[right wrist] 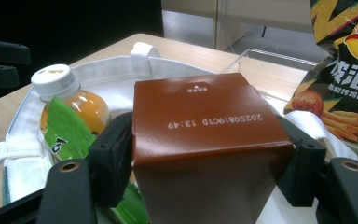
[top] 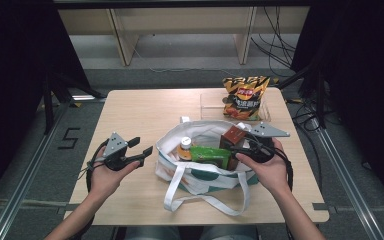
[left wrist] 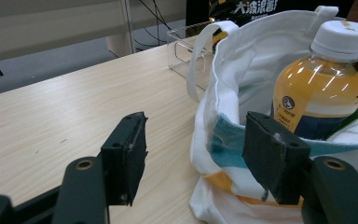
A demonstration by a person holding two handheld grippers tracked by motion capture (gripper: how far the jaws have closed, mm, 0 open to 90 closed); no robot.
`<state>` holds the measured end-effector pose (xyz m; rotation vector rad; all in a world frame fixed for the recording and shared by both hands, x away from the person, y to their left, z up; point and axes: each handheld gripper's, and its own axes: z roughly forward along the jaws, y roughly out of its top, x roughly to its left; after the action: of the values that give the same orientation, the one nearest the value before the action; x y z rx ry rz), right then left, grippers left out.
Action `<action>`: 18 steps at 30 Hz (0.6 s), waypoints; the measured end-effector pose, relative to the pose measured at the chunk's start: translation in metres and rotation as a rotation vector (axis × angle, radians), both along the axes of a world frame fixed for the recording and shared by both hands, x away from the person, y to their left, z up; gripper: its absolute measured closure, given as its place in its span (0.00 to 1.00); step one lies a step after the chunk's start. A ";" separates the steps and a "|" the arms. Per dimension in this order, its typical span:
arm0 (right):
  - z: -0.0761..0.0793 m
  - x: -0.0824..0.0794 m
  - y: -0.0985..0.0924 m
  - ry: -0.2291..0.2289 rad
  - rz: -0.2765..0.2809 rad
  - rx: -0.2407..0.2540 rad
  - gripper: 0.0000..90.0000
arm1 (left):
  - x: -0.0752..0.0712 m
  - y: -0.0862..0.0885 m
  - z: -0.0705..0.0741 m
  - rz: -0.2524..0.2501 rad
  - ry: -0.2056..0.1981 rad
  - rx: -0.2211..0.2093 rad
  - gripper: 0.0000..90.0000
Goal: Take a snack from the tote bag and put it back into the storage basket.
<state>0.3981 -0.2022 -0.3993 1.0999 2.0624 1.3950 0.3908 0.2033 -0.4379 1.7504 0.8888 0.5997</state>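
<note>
Tote bag [top: 200, 172] holds bottle [top: 185, 148], green pack [top: 210, 154] — right tool [right wrist: 205, 158] grasping brown box [right wrist: 205, 140]; left tool [left wrist: 196, 158] released.

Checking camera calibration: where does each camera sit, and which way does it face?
High view: above the person's side, looking forward and down on the table; forearms and both hand-held grippers, left and right.
Left gripper view: rides the left hand-held gripper, jaws open, facing the bag and bottle.
Right gripper view: rides the right hand-held gripper, jaws on the brown box.
Shared: bag, bottle, chips.
</note>
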 end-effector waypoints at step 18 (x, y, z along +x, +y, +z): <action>0.003 -0.003 -0.003 -0.042 0.009 -0.007 0.43 | 0.000 0.001 0.000 0.005 -0.001 -0.001 0.43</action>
<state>0.3954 -0.2049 -0.3965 1.0509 2.0431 1.4027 0.3909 0.2047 -0.4375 1.7472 0.8932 0.6031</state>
